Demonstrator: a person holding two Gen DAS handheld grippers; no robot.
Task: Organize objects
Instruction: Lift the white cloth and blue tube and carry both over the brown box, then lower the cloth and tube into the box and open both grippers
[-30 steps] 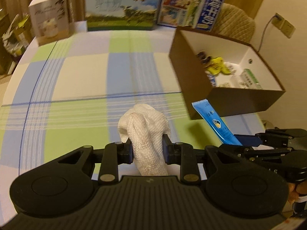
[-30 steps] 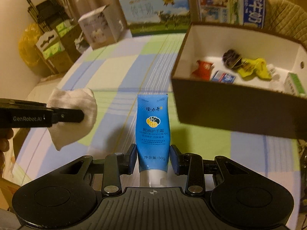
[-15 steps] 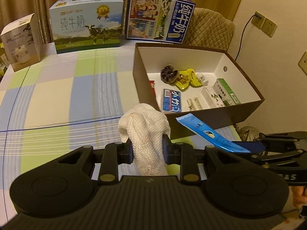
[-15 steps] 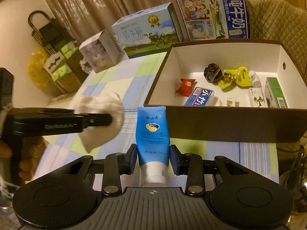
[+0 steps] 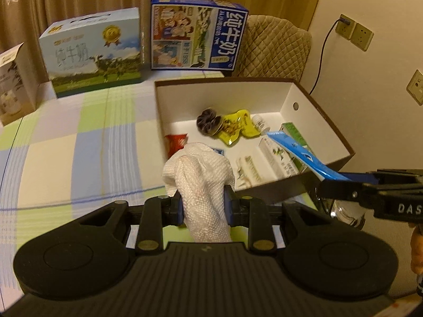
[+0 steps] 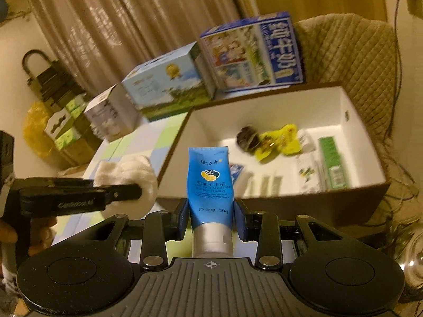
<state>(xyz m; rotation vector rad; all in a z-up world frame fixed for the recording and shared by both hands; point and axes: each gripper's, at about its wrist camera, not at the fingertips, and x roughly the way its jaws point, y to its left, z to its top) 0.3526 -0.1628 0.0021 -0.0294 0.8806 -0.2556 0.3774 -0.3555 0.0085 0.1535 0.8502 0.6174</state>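
Left wrist view: the cloth [image 5: 201, 177] is pinched between the left gripper [image 5: 203, 206] jaws, held above the near wall of the box [image 5: 327, 121]. The right gripper [image 6: 211, 215] clamps the blue tube [image 6: 210, 182], its tip over the box. Inside lie packets and cartons on the checked tablecloth [image 5: 79, 142].

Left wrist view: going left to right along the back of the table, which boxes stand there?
White box → pale blue milk carton with a cow → dark blue milk carton with cartoon pictures.
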